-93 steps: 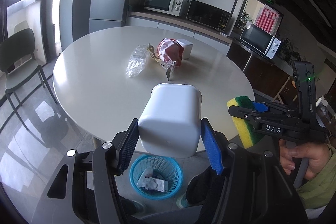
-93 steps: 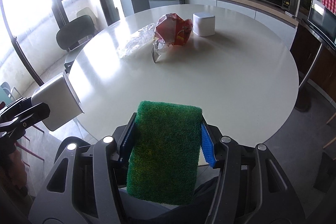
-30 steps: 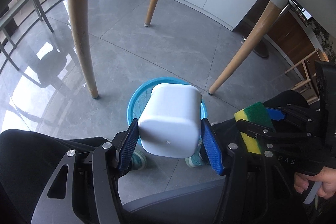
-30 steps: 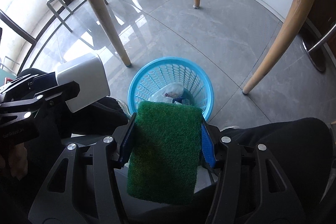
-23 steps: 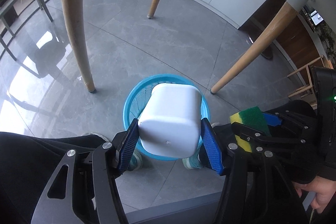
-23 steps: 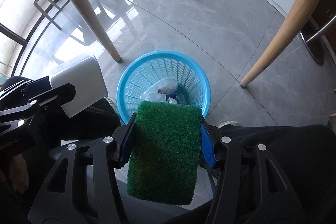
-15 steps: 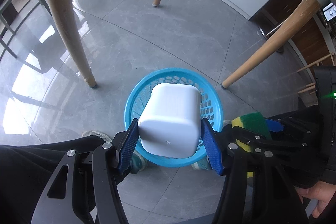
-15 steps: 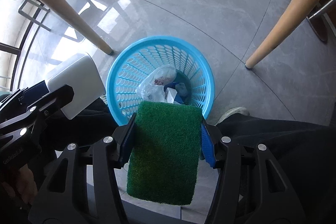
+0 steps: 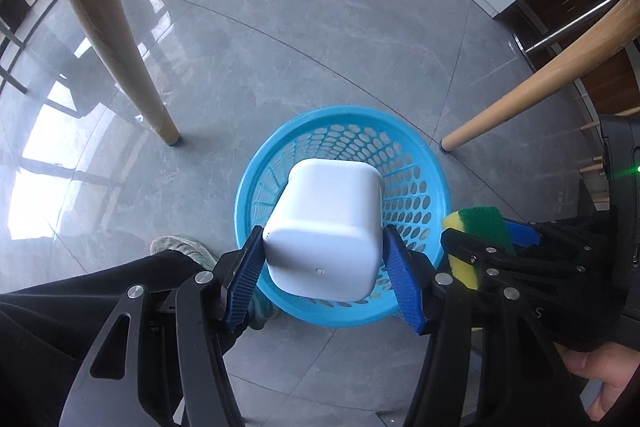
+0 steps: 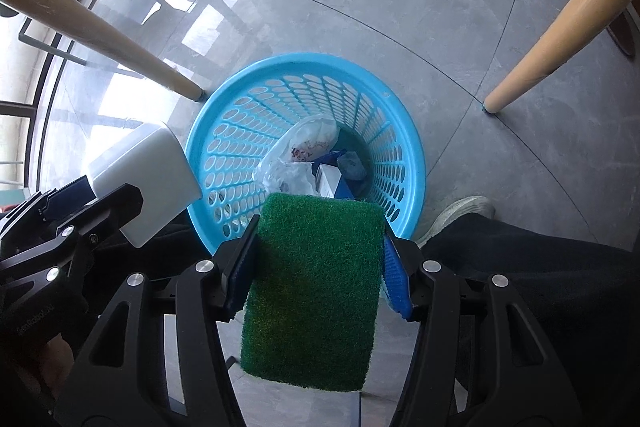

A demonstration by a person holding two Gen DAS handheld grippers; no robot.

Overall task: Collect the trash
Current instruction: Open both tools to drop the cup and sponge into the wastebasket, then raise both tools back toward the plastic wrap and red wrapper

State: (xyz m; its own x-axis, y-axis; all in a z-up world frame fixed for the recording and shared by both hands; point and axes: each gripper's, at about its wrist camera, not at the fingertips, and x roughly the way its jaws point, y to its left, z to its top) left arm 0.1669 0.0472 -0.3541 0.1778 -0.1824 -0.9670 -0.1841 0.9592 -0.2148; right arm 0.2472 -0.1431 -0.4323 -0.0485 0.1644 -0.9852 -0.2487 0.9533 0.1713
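Your left claw point(image 9: 324, 267) is clamped on the white tub point(image 9: 326, 227), right over the blue basket point(image 9: 424, 155) on the floor. Your right claw point(image 10: 316, 267) grips the green sponge point(image 10: 316, 287) at the basket's 6 o'clock rim; wrappers point(image 10: 296, 159) sit inside.

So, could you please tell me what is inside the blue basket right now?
The blue basket holds a crumpled clear plastic bag, a small white carton and a grey lump. The green sponge covers its near side.
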